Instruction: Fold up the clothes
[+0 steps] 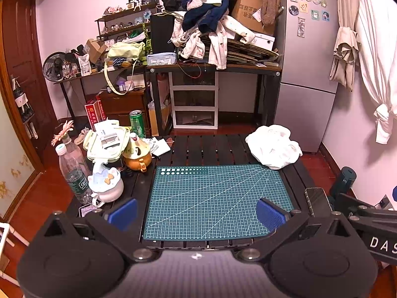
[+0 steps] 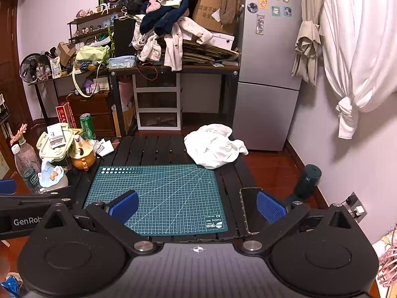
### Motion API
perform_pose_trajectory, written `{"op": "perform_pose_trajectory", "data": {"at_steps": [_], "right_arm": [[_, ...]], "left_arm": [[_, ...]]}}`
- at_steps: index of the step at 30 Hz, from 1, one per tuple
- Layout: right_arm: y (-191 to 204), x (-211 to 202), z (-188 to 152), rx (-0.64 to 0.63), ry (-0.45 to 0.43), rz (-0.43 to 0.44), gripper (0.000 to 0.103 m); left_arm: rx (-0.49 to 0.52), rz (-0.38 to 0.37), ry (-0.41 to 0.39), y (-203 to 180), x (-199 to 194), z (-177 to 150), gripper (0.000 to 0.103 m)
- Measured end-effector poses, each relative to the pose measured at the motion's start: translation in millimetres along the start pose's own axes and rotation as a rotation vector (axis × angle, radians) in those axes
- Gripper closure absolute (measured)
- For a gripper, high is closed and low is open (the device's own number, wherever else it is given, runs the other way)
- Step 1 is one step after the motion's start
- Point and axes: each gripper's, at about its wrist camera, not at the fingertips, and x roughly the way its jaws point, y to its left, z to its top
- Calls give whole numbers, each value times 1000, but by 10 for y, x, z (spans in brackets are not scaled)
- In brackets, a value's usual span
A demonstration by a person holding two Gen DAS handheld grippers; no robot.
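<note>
A crumpled white garment (image 1: 273,146) lies on the far right corner of the black slatted table (image 1: 203,149), just beyond a green cutting mat (image 1: 213,198). It also shows in the right wrist view (image 2: 213,145). My left gripper (image 1: 197,213) is open and empty, hovering over the mat's near edge. My right gripper (image 2: 198,209) is open and empty, over the mat's (image 2: 158,193) near right part, well short of the garment. The right gripper's body shows at the right edge of the left wrist view.
The table's left side is crowded: a water bottle (image 1: 73,171), a cat-shaped mug (image 1: 106,186), a lunch box (image 1: 106,144), a green can (image 1: 137,124). A phone (image 2: 249,208) lies right of the mat. A cluttered desk (image 1: 213,67) and fridge (image 1: 307,62) stand behind.
</note>
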Motion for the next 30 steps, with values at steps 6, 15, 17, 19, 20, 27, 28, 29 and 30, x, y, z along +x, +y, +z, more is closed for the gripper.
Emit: {"op": "perform_pose_trajectory", "data": {"at_steps": [6,15,17,19,20,27,28,29,30], "right_arm": [[8,18,1,-5,-5,-3,1],[19,49,-31,-4,2,-3,1],[7,49,-30,-3,0,-4,1],[-5,55,-23,-1,0,-4,1],[-11,58,-20,0,-1,-5,1],[-53,78,2,9,-3,-6,1],[-60,81,5,11,-3,-6,1],[-66,83,8,12,-4,-7,1],[-72,86,11,13,-4,-7,1]], "left_arm": [[-4,-5,0,-20,-58,-8,0],[-9,-11,0,-50,-143,-21,0],[-2,-6,3,-55,-131,-21,0],[4,-1,5,-60,-120,-21,0],[5,-2,6,-60,-121,-19,0],[8,-11,11,-65,-127,-32,0],[7,-11,12,-66,-127,-31,0],[7,-11,13,-68,-127,-31,0],[7,-11,14,-69,-127,-30,0]]}}
